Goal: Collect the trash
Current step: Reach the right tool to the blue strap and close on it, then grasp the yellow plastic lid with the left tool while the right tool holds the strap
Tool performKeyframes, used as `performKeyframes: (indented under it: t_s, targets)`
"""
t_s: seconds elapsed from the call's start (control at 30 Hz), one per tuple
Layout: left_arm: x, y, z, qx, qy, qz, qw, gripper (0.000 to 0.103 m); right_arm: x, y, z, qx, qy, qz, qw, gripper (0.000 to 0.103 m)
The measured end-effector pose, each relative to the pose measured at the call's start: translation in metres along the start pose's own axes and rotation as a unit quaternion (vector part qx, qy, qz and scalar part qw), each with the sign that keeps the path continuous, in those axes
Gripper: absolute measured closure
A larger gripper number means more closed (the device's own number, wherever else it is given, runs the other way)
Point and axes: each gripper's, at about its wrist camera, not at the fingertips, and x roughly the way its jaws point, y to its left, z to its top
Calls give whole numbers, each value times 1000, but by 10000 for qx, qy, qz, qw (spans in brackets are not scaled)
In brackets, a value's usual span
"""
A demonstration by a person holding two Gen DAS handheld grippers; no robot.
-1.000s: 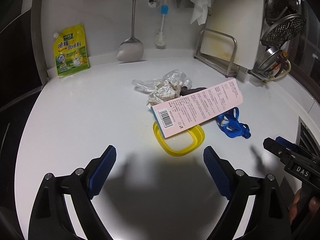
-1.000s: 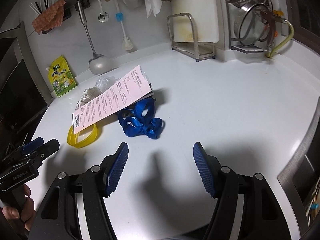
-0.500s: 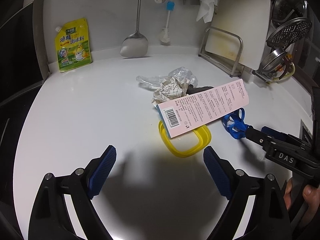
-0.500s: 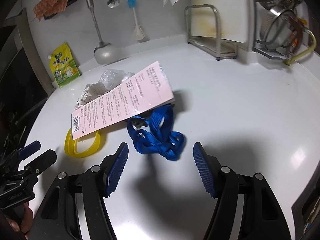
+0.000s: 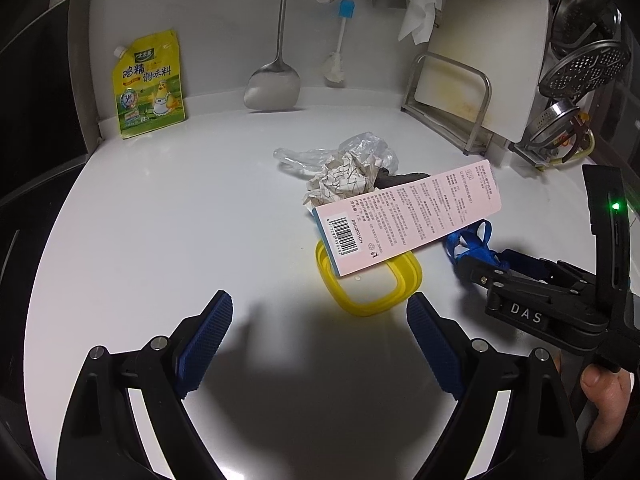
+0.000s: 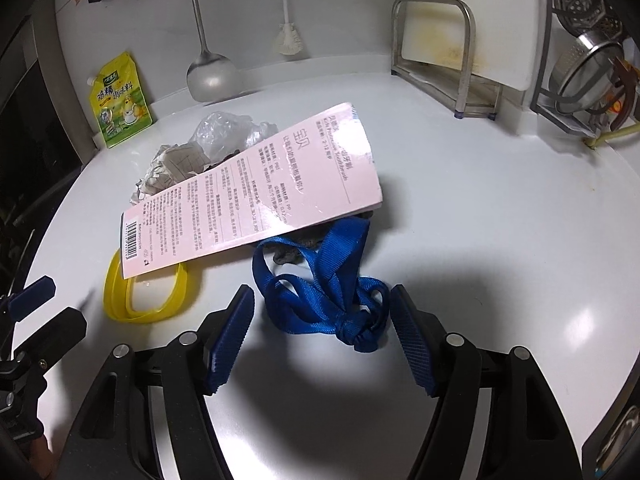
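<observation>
A small heap of trash lies mid-counter: a pink printed card (image 5: pixel 408 224) (image 6: pixel 256 200) rests over a yellow plastic ring (image 5: pixel 372 292) (image 6: pixel 152 304), crumpled paper (image 5: pixel 344 180) (image 6: pixel 172 168) and clear plastic film (image 5: pixel 368 148) (image 6: pixel 228 132). A knotted blue strap (image 5: pixel 472 240) (image 6: pixel 324 280) lies beside the card. My right gripper (image 6: pixel 320 336) (image 5: pixel 476 266) is open, with the strap's knot between its fingertips and the pads off it. My left gripper (image 5: pixel 320 340) (image 6: pixel 44 312) stands open and holds nothing, just short of the yellow ring.
A yellow seasoning pouch (image 5: pixel 148 84) leans on the back wall beside a hanging steel spatula (image 5: pixel 272 88) and a brush. A cutting board in a metal rack (image 5: pixel 452 96) and strainers (image 5: pixel 580 68) stand at the back right. A hand (image 5: pixel 604 392) grips the right tool.
The right gripper has come forward and left across the counter until its fingers straddle the blue strap's knot. The left gripper has kept its place.
</observation>
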Motion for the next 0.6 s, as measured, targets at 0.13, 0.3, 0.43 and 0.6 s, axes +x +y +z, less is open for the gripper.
performKeyframes:
  t_s: [0.13, 0.3, 0.43, 0.6]
  targets:
    - [2, -2, -1, -50, 35, 9, 10000, 16, 0, -2, -2, 1, 43, 50, 10000, 59]
    - [4, -9, -3, -87, 108, -29, 9999, 16, -9, -9, -6, 87, -42, 91, 9999, 82]
    - [6, -16, -5, -90, 145, -59, 9998, 16, -28, -21, -13, 251, -284, 69, 9993, 84]
    - [8, -26, -5, -134, 179, -17, 9997, 16, -49, -43, -20, 473, -527, -1, 9975, 84]
